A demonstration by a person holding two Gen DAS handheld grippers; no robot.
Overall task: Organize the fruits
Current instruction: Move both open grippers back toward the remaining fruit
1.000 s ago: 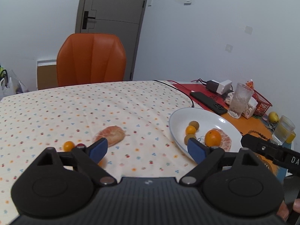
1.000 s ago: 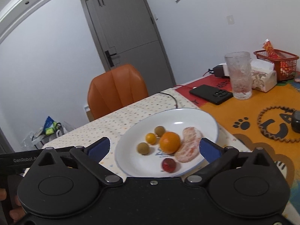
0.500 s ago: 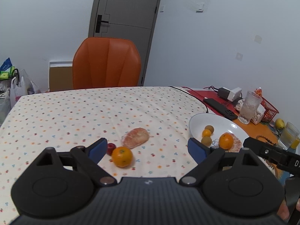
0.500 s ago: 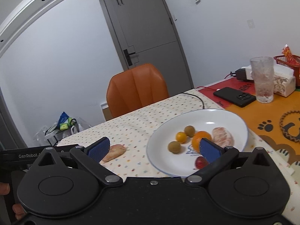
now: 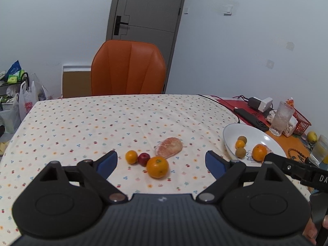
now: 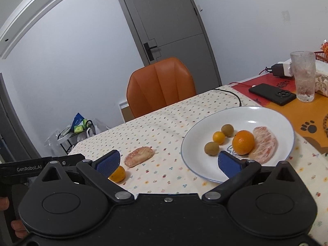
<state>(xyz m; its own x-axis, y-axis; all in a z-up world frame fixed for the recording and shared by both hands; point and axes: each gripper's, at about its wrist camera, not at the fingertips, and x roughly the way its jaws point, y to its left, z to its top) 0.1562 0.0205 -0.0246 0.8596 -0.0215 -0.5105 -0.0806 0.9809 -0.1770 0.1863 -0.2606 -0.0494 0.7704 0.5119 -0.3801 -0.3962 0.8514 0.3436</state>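
Fruits lie in two groups, and the white plate [image 6: 272, 113] is the landmark for both. On the plate are an orange [image 6: 243, 142], a peeled citrus piece [image 6: 264, 144] touching it on the right, a small yellow-orange fruit [image 6: 219, 137] and two brownish round fruits [image 6: 211, 148].

To the left of the plate, on the tabletop [image 5: 82, 123] with its dotted cloth, rests a second peeled citrus piece [image 5: 169, 147]. Nearer the camera than this piece sit a bigger orange [image 5: 157, 167], a small red fruit [image 5: 144, 158] touching it, and a small orange fruit [image 5: 131, 156] just beside the red one.

The left hand-held gripper [image 5: 161, 162] has its jaws spread wide above the cloth, with the bigger orange seen between the blue pads, which do not touch it. The right hand-held gripper [image 6: 169, 161] is also wide apart and grips nothing; one pad is over the near rim of the plate, the other left of the plate.

An orange chair [image 5: 128, 67] stands behind the tabletop.
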